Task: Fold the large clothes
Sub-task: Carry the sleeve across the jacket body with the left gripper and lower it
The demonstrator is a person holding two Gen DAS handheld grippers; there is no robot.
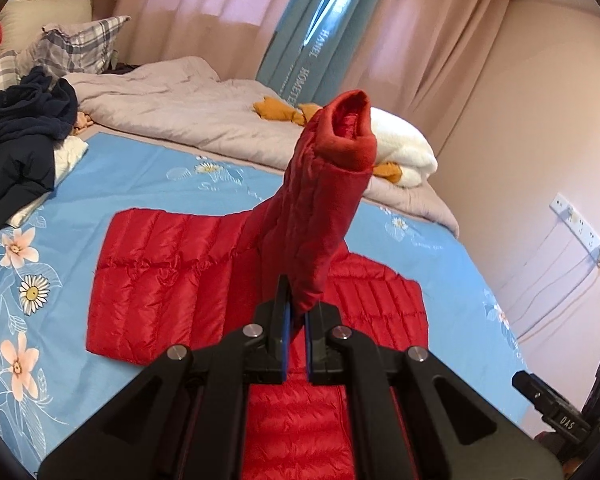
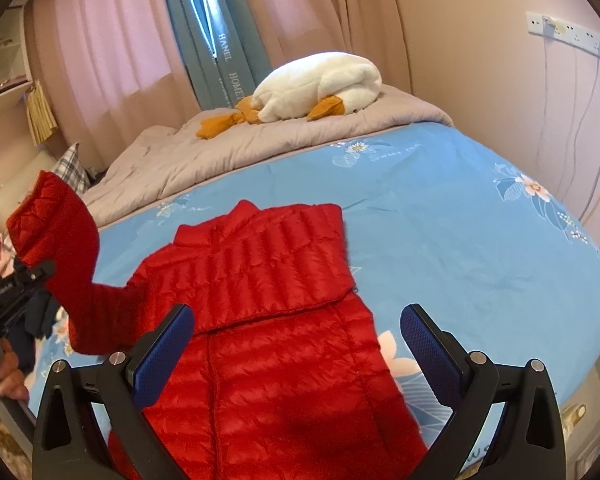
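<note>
A red quilted down jacket (image 1: pixel 160 280) lies flat on the blue floral bed sheet (image 1: pixel 140 184); it also shows in the right wrist view (image 2: pixel 268 340). One sleeve is folded across its chest (image 2: pixel 284 256). My left gripper (image 1: pixel 296 320) is shut on the other sleeve (image 1: pixel 320 208) and holds it up off the bed, cuff opening (image 1: pixel 350 120) pointing away. That raised sleeve shows at the left of the right wrist view (image 2: pixel 56 232). My right gripper (image 2: pixel 296 344) is open and empty, hovering above the jacket's body.
A grey quilt (image 1: pixel 180 108) with a white plush goose (image 2: pixel 320 84) lies at the far side of the bed. Dark clothes (image 1: pixel 20 140) and plaid pillows (image 1: pixel 80 44) are piled at the left. Curtains and a wall with a power strip (image 2: pixel 568 32) border the bed.
</note>
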